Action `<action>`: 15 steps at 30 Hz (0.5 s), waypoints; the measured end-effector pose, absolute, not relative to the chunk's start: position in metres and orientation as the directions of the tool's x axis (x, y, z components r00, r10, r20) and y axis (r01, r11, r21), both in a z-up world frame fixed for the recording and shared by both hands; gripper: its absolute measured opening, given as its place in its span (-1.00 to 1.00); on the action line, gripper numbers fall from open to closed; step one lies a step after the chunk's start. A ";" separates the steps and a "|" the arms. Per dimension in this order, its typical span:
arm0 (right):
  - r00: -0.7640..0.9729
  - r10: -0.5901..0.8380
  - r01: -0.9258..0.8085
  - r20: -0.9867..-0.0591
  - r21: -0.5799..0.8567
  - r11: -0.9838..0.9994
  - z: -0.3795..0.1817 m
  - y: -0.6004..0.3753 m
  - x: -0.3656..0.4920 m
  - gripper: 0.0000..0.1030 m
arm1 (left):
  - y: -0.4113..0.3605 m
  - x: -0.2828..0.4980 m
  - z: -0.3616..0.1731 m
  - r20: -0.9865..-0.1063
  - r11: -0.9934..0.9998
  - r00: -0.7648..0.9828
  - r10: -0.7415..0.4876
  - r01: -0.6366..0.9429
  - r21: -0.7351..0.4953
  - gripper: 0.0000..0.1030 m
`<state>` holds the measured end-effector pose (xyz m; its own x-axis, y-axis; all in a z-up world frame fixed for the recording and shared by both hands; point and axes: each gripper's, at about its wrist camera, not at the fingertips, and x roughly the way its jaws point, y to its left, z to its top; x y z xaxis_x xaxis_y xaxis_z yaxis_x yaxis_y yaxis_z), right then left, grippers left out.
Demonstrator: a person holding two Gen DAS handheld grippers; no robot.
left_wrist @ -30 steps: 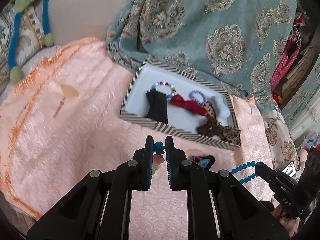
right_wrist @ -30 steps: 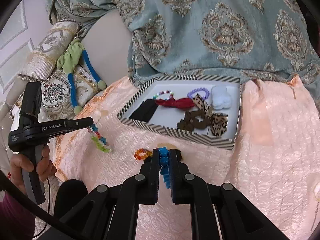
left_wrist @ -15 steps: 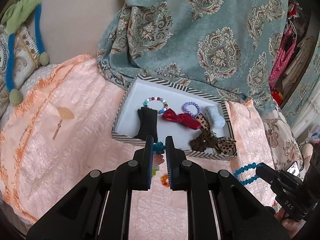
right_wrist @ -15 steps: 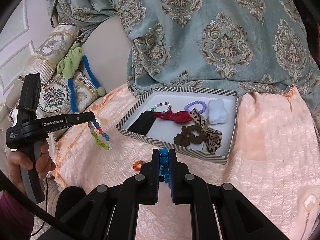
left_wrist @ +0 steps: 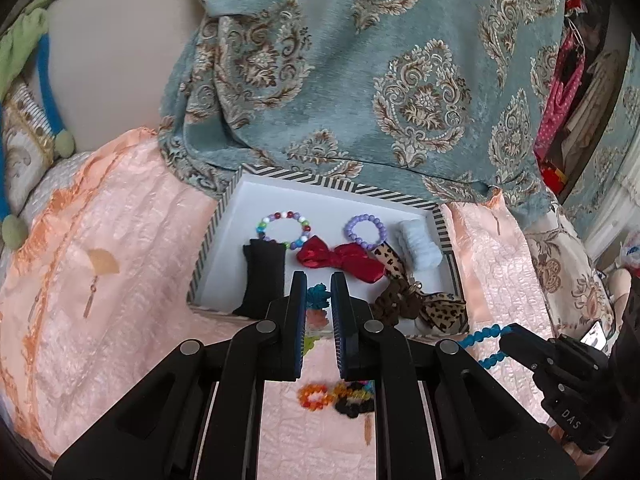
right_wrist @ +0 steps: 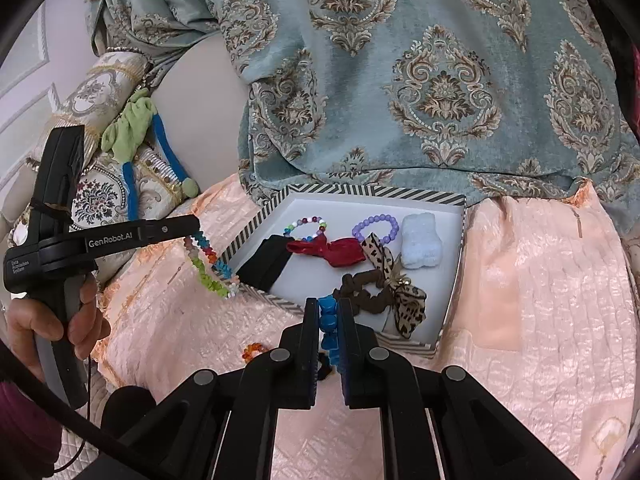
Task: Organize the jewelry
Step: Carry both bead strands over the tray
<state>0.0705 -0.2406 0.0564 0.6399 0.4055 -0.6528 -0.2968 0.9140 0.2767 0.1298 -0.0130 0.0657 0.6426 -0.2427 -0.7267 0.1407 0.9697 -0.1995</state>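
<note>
A striped-rim white tray lies on a pink bedspread and holds bead bracelets, a red bow, a black band, a leopard bow and a pale blue scrunchie. My left gripper is shut on a multicoloured bead bracelet, held just above the tray's near edge. My right gripper is shut on a blue bead bracelet, near the tray's front edge.
An orange bead bracelet and a dark beaded piece lie on the bedspread in front of the tray. A teal patterned cloth hangs behind it. Cushions and a green-and-blue toy sit at the left.
Both grippers have risen and moved forward toward the tray, each still holding its bracelet. The loose pieces on the bedspread now show below the left gripper.
</note>
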 end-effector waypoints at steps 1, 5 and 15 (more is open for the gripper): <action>0.640 0.405 -0.297 -0.653 0.276 0.914 0.056 -0.241 0.073 -0.85 | -0.015 0.133 0.066 -0.728 0.970 0.641 -0.244 0.143 -0.199 -0.79; 0.640 0.406 -0.300 -0.653 0.274 0.914 0.056 -0.242 0.083 -0.85 | -0.026 0.144 0.066 -0.732 0.969 0.635 -0.248 0.155 -0.195 -0.79; 0.635 0.408 -0.305 -0.656 0.272 0.913 0.052 -0.239 0.111 -0.85 | -0.058 0.172 0.052 -0.751 0.964 0.604 -0.265 0.185 -0.192 -0.79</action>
<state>0.1113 -0.2392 0.0521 0.6352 0.4081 -0.6557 -0.3051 0.9125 0.2724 0.1721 -0.0584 0.0518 0.6044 -0.2653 -0.7512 0.1846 0.9639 -0.1919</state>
